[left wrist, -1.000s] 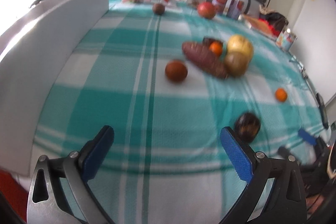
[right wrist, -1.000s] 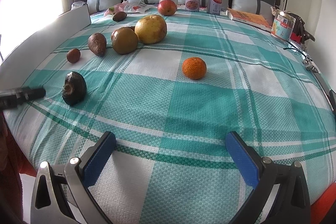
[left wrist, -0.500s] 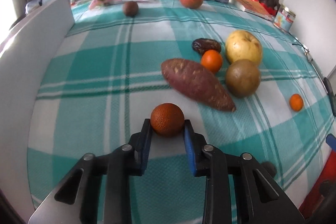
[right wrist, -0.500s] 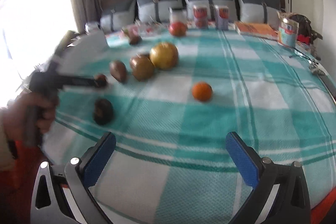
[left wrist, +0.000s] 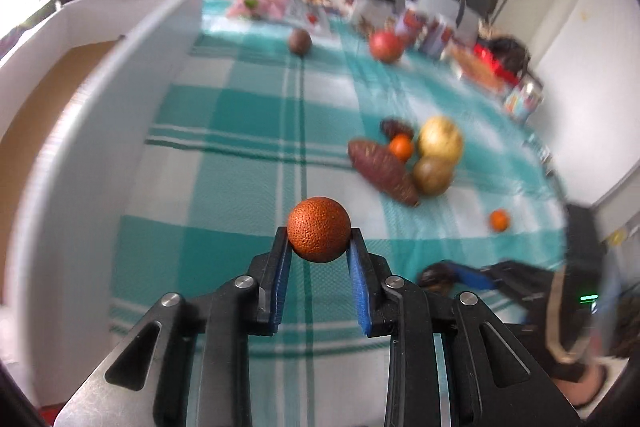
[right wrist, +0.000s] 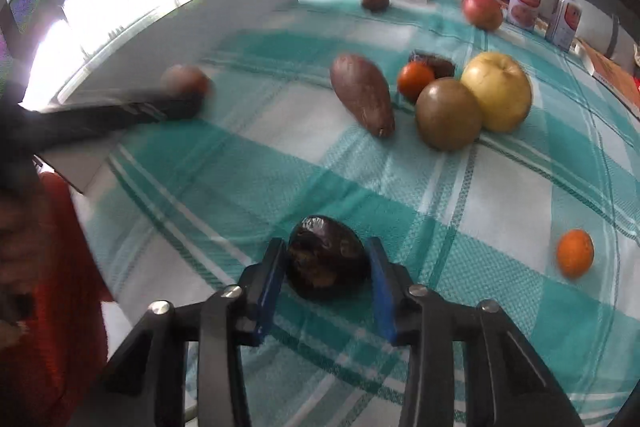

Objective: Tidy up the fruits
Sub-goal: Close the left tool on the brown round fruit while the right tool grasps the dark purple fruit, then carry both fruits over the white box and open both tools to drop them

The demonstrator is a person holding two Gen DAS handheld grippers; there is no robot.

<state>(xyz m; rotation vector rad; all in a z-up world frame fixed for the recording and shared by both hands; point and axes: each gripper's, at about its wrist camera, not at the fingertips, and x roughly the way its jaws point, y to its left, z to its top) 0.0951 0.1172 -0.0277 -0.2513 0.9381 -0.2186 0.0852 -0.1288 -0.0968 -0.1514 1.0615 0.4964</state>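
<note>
Left wrist view — left hand-held gripper pinching rough orange fruit, white box wall close left — open plaid beyond.

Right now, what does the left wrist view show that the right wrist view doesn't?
Only the left wrist view: the left gripper shut on a rough orange-brown fruit, seen sharply and clear of the cloth, plus the open box interior.

Only the right wrist view: the right gripper, its jaws just closing around the dark wrinkled fruit resting on the cloth, pads at its sides.

Both: the sweet potato, yellow pear, brown pear, small orange and red apple.
</note>
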